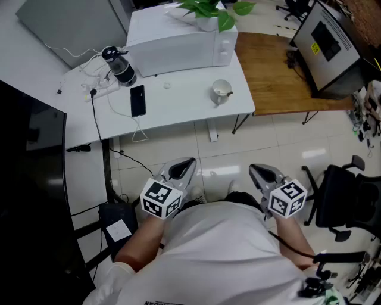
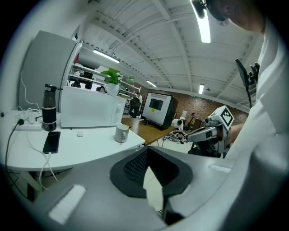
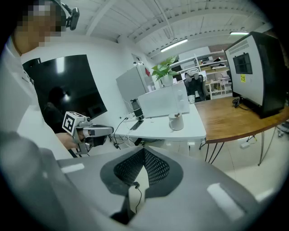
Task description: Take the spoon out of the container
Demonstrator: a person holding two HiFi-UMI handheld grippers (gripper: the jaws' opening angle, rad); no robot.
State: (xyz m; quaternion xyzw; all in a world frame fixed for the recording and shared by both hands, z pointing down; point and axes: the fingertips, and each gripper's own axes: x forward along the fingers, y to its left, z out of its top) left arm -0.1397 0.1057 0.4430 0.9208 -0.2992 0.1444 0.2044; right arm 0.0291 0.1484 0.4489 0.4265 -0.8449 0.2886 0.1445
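A white mug stands near the right front corner of the white table, with a spoon resting inside it. The mug also shows in the left gripper view and in the right gripper view. Both grippers hang over the floor close to the person's chest, well short of the table. My left gripper has its jaws together and holds nothing. My right gripper likewise has its jaws together and is empty. Each gripper sees the other: the right gripper and the left gripper.
On the table sit a white microwave with a potted plant on top, a black bottle, a phone and cables. A wooden table with a dark machine adjoins on the right. An office chair stands at the right.
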